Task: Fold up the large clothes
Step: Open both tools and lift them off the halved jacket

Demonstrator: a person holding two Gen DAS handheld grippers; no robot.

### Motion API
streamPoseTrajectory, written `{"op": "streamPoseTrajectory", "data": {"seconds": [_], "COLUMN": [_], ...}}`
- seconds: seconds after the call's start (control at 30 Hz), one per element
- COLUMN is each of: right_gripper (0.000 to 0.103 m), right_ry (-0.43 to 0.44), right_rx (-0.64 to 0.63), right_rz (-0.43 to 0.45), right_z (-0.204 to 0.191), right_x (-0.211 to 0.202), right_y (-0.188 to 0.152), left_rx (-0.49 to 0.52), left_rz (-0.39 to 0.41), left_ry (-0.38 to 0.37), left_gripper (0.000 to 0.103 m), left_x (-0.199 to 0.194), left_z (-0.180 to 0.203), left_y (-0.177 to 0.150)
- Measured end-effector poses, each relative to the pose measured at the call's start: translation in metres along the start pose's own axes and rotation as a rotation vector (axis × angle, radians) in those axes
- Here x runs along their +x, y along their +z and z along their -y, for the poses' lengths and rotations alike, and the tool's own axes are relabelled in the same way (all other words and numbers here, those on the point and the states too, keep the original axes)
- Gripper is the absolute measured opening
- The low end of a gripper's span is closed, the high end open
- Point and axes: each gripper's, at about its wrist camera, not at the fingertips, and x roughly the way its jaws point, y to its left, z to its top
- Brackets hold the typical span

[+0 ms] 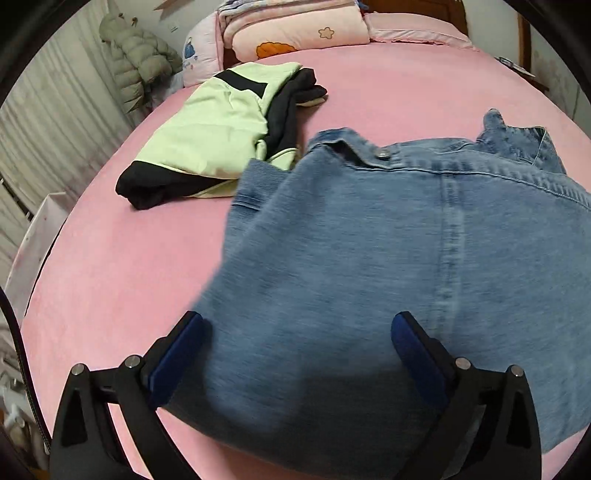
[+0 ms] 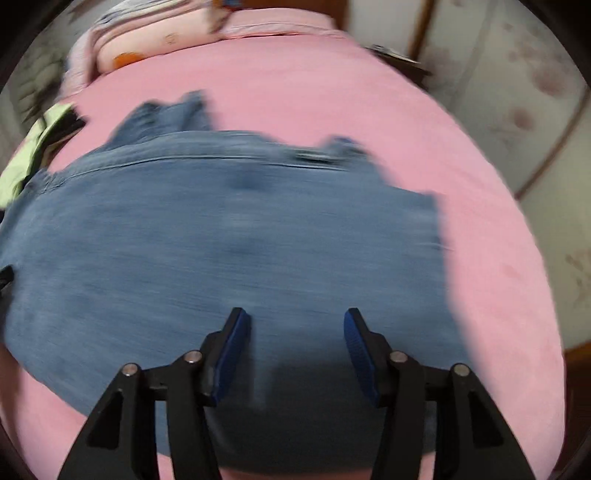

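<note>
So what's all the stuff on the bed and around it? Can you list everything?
denim garment: one, blue, spread on the bed nearest the grippers, metal button near its far edge
green and black garment: one, pale green with black panels, folded, on the bed beyond the denim to the left, its near edge meeting the denim
bed sheet: one, pink, covering the bed
bedding pile: one stack, pink with cartoon prints, at the head of the bed
puffer jacket: one, grey-green, hanging by the curtain on the left
left gripper: one, black with blue pads, open above the denim
right gripper: one, black with blue pads, open above the denim
</note>
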Motion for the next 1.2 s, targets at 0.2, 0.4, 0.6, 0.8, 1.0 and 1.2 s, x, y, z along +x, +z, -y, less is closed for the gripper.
{"op": "streamPoseTrajectory", "data": {"seconds": [0.2, 0.4, 0.6, 0.8, 1.0, 1.2], "right_gripper": [0.069, 0.069, 0.069, 0.069, 0.069, 0.069], "right_ry": [-0.016, -0.024, 0.075, 0.191, 0.254, 0.295], "right_rx": [0.151, 0.172, 0.196, 0.227, 0.212, 0.173], "right_rz": [-0.054, -0.074, -0.025, 0.015, 0.087, 0.113], "right_z": [0.064, 0.053, 0.025, 0.003, -0.020, -0.056], "right_x": [0.004, -0.010, -0.065, -0.116, -0.156, -0.165], "right_y": [-0.005, 0.010, 0.030, 0.063, 0.076, 0.071], "left_rx": [-0.093, -0.100, -0.189, -0.125, -0.157, -0.195], "left_rz": [-0.054, -0.118, -0.133, -0.180, -0.127, -0.061], "left_ry": [-0.069, -0.085, -0.190, -0.138, -0.218, -0.263], "left_gripper": [0.102, 0.102, 0.102, 0.102, 0.102, 0.102], "left_x": [0.018, 0.003, -0.055, -0.097, -0.139, -0.157], "left_z": [-0.035, -0.038, -0.055, -0.054, -0.061, -0.063], "left_y": [0.001, 0.013, 0.039, 0.057, 0.066, 0.054]}}
